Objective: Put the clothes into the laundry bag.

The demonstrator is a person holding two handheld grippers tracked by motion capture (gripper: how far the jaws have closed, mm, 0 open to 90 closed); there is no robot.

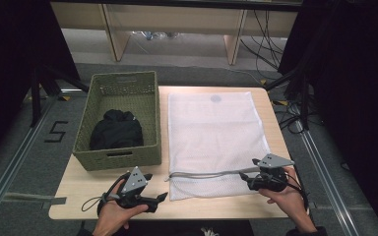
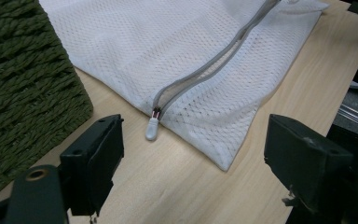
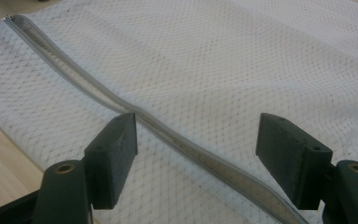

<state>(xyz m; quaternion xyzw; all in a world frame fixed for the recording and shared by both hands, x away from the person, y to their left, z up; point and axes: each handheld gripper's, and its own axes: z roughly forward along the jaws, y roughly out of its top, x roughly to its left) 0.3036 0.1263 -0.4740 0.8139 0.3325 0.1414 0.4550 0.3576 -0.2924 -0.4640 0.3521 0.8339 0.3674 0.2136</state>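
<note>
- Wooden table (image 1: pixel 78 189) stands on a grey floor, with dark curtains at both sides and cables behind.
- On it lies a white mesh laundry bag (image 1: pixel 215 132), flat, just beside a green woven basket (image 1: pixel 119 160) that holds a black garment (image 1: pixel 116 129).
- A grey zipper (image 2: pixel 214 58) runs along the near edge of the bag; its small white pull tab (image 2: pixel 152 129) rests on the wood at the bag's left corner.
- The left gripper (image 2: pixel 191 158) has its jaws apart, with nothing between them, near the pull tab.
- The right gripper (image 3: pixel 196 149) is also spread wide, empty, low over the zipper line on the mesh.
- I judge the bag as very light, soft and limp; it will fold and slide easily on the smooth wood.
- Good places to hold: the pull tab for one gripper, and the cloth beside the zipper for the other, to keep it tight.
</note>
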